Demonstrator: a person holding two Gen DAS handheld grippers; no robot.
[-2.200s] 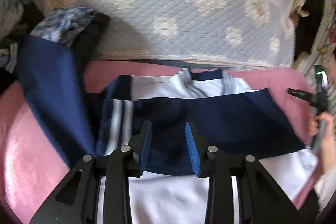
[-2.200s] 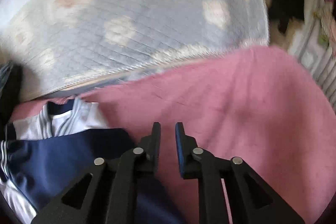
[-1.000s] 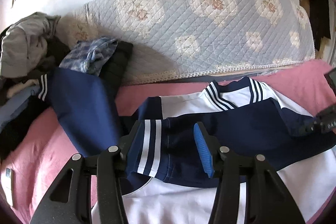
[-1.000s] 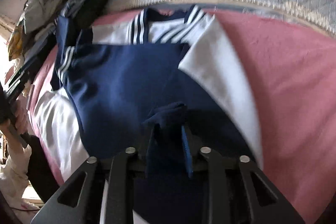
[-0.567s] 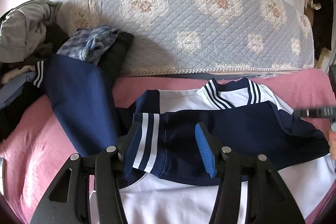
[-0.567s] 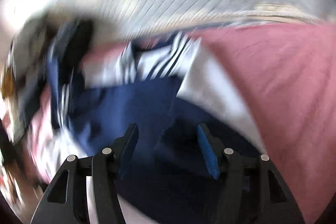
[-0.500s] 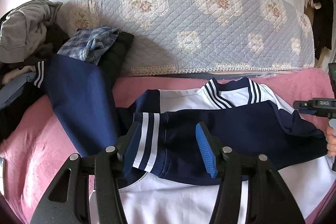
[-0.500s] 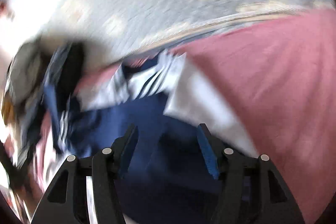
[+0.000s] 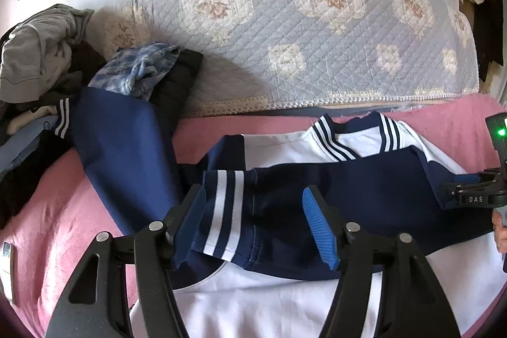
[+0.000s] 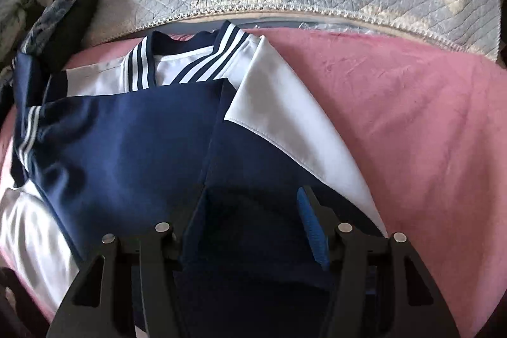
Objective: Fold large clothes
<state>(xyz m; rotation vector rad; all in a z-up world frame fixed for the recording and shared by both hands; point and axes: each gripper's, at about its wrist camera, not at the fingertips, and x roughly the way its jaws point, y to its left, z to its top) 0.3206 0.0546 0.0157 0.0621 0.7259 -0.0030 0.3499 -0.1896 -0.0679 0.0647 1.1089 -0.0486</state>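
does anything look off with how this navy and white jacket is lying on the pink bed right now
Yes. One navy sleeve is folded neatly across the white body, but the other sleeve still sprawls out sideways toward the clothes pile. So the jacket lies lopsided, half folded.

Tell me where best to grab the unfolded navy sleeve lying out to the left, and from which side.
Probably the striped cuff of that sleeve. It is the free end, lying toward the clothes pile, and its edge is firm. Come in from the left with the left gripper, whose jaws have just been opening over the other, folded cuff.
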